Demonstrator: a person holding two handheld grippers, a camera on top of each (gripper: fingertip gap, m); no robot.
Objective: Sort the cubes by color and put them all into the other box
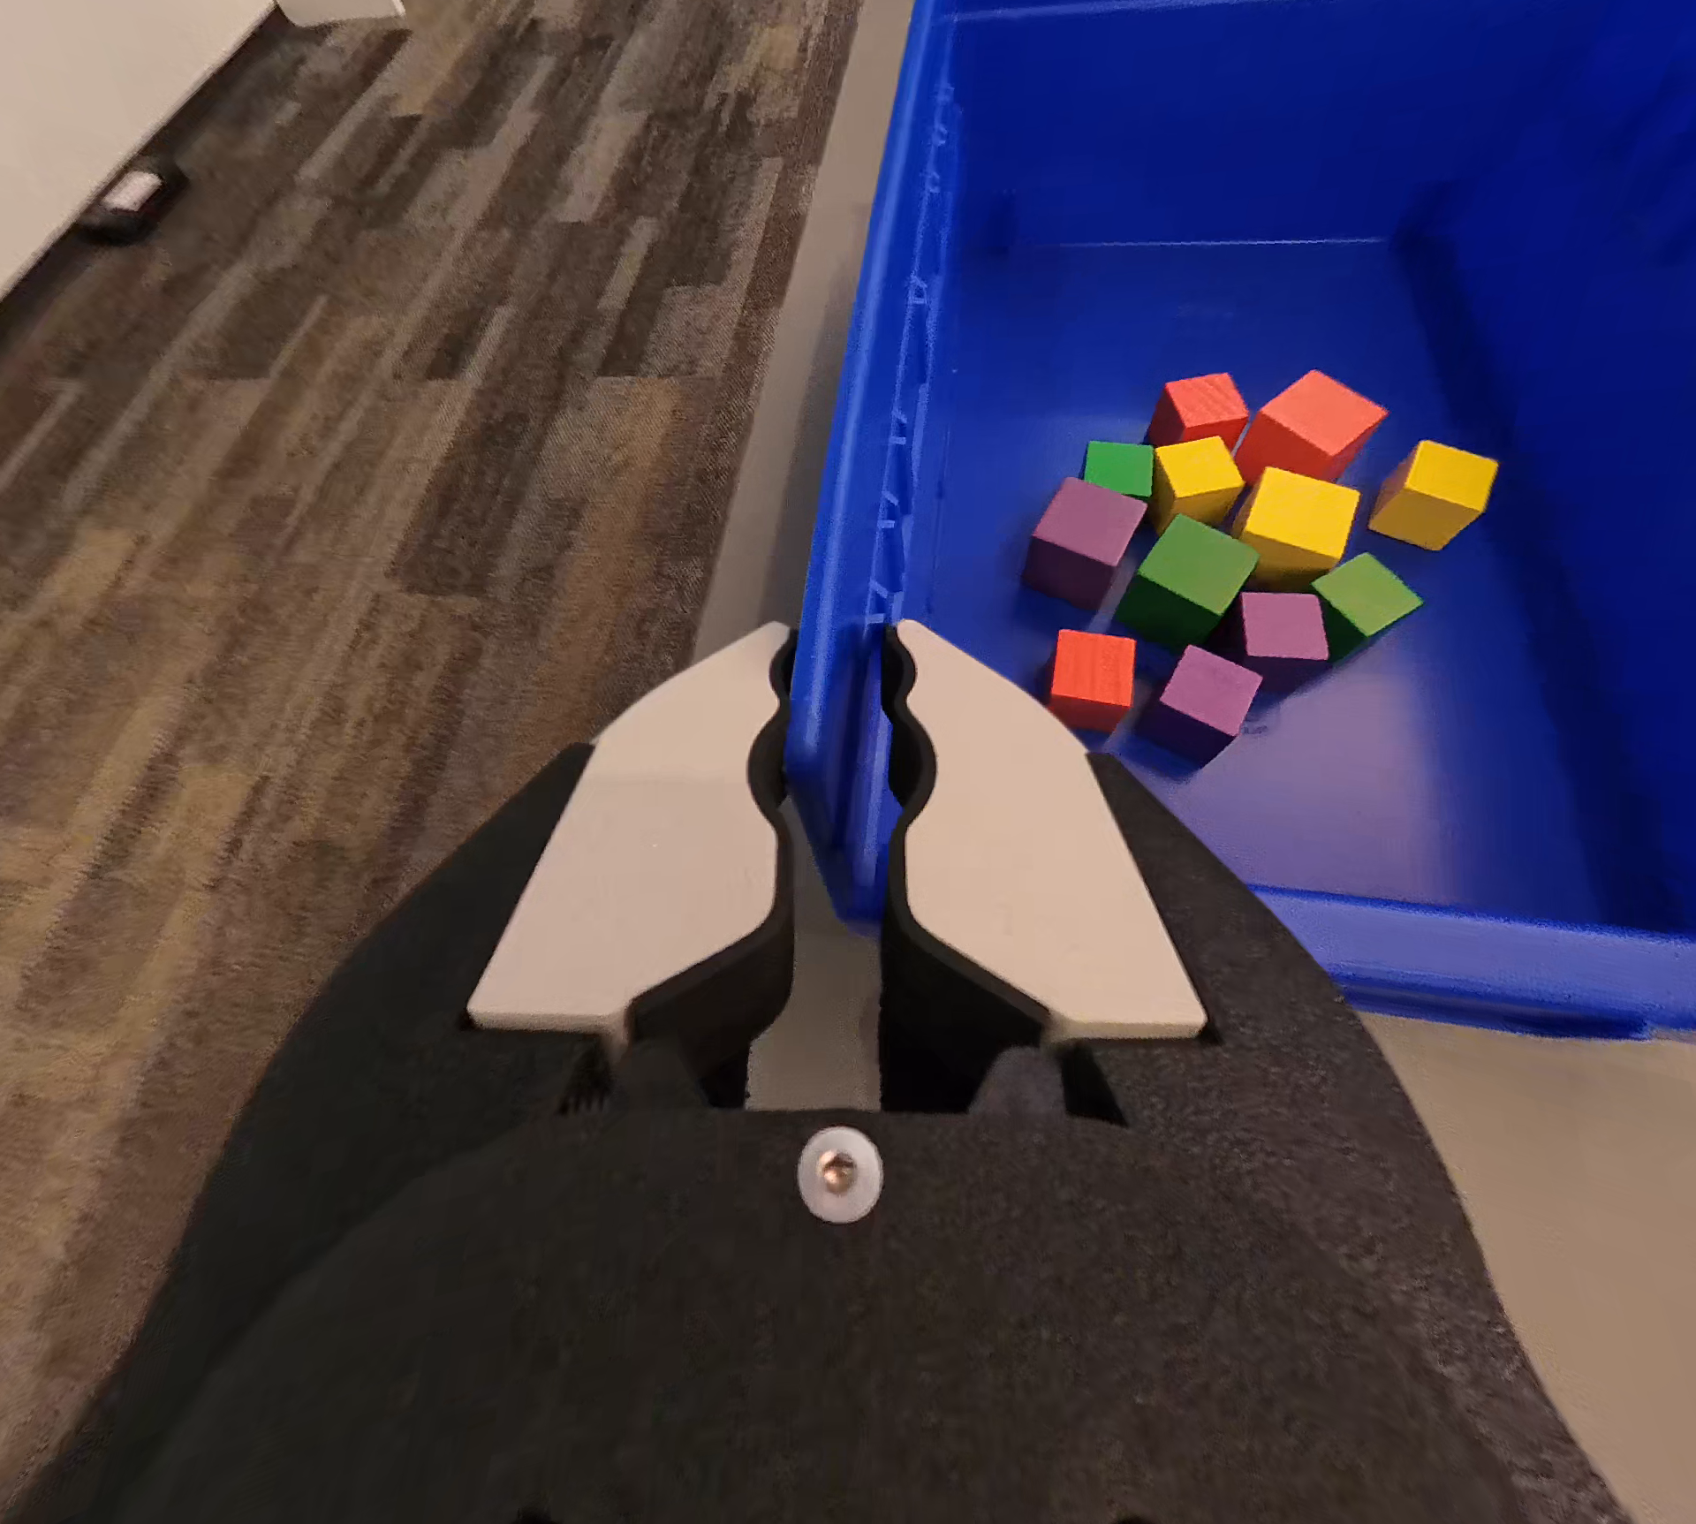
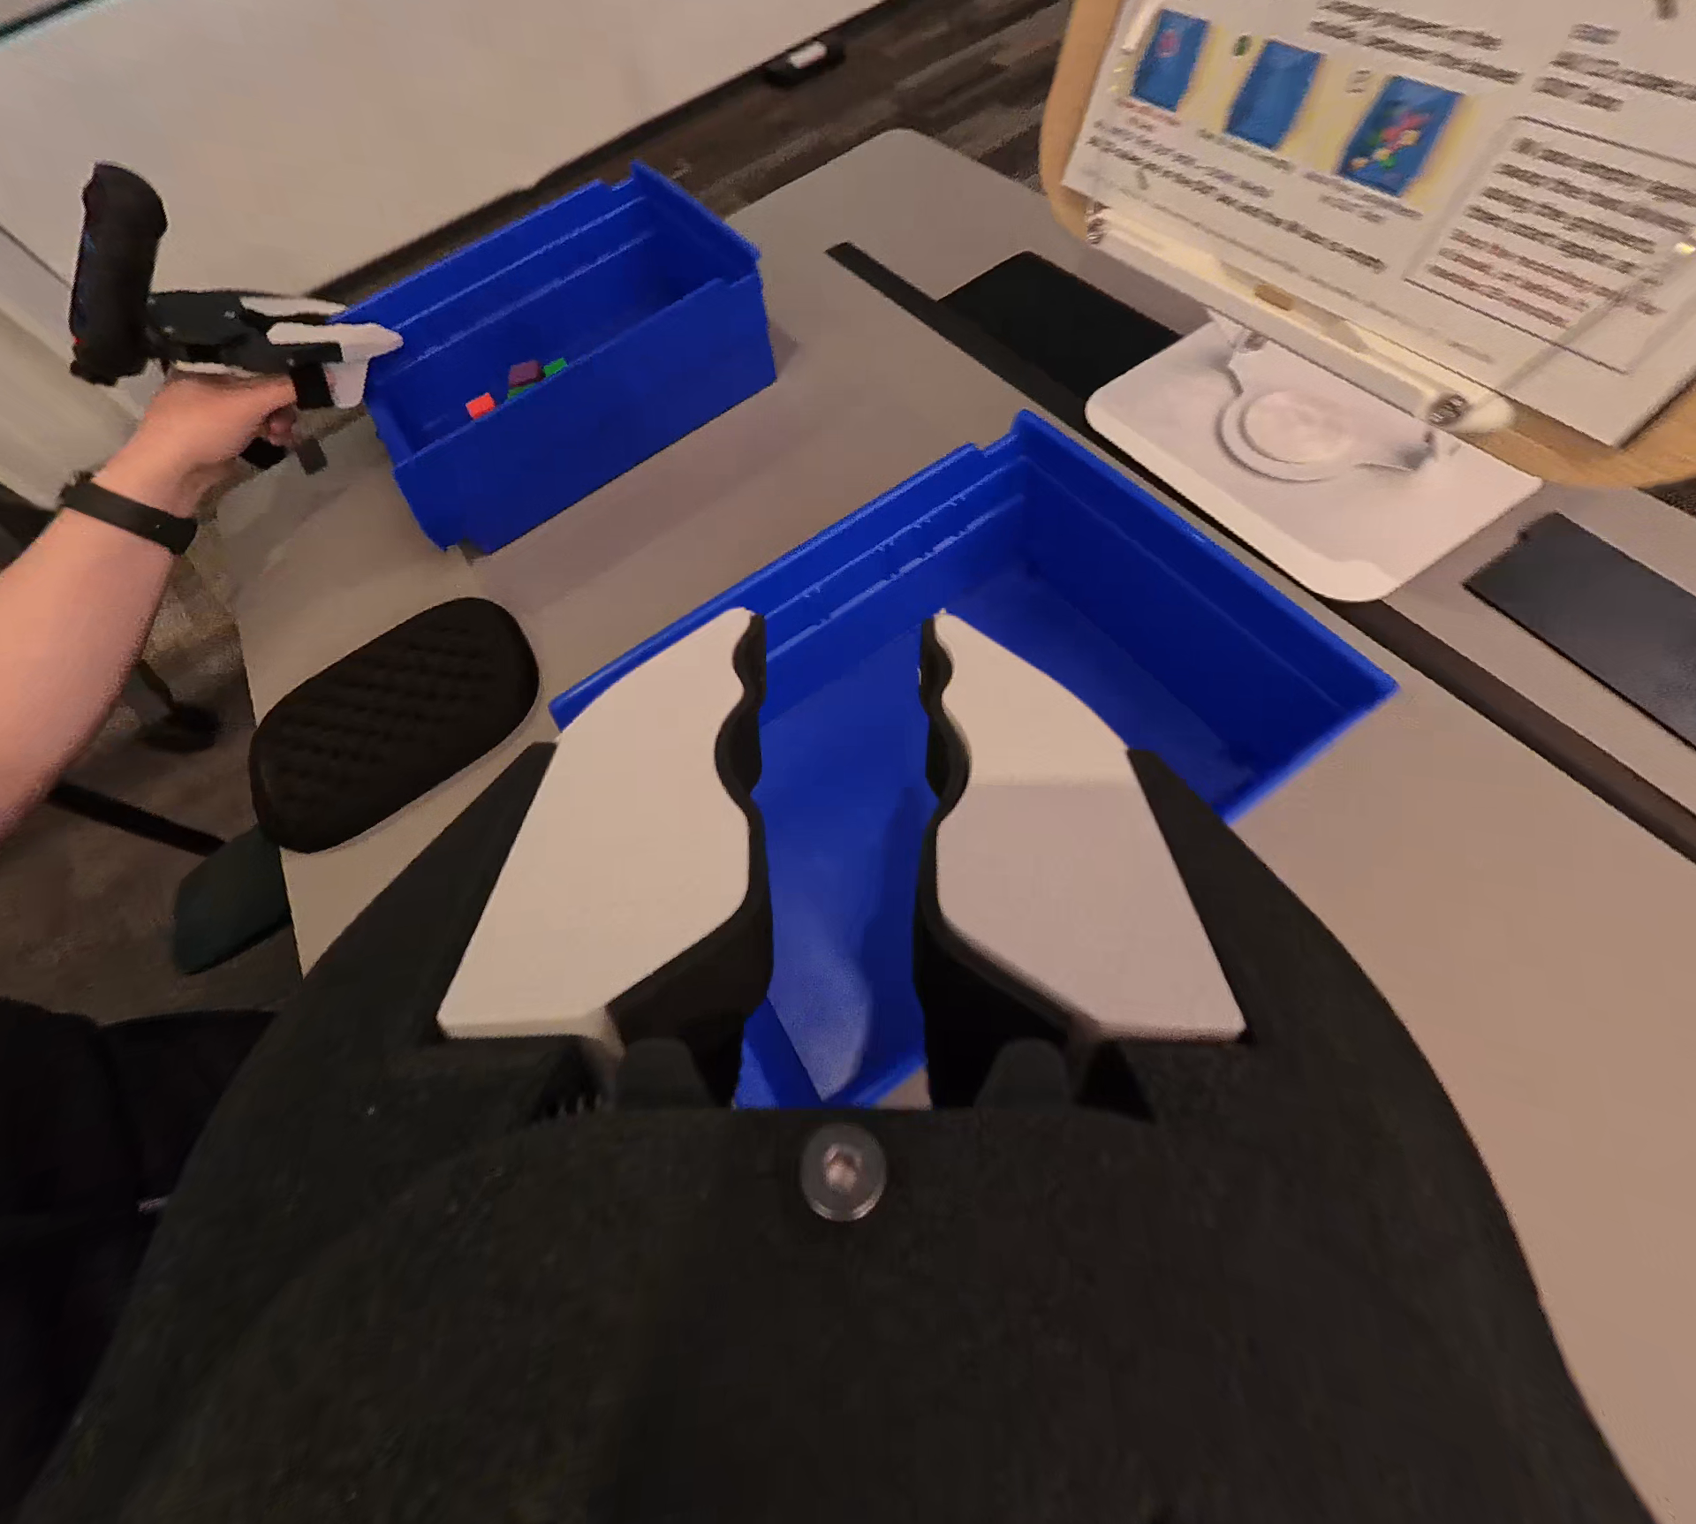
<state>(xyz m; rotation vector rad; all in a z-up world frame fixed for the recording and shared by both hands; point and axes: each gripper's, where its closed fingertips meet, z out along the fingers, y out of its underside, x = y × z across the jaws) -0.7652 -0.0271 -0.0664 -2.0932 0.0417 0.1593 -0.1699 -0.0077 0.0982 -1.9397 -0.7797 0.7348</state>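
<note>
Your left tongs (image 1: 835, 654) are clenched on the near-left wall of the blue box with cubes (image 1: 1285, 103), one finger outside the wall and one inside. Within that box, the cubes (image 1: 1239, 544) lie in a loose mixed cluster of red, yellow, green and purple on its floor, toward the gripped corner. Your right tongs (image 2: 840, 635) are released, jaws apart, hovering over the near end of the empty blue box (image 2: 1193, 654), gripping nothing. Both boxes rest on the grey table (image 2: 1468, 975), the empty one nearer you than the cube box. A paper sheet on a stand (image 2: 1377, 103) sits beyond the empty box.
</note>
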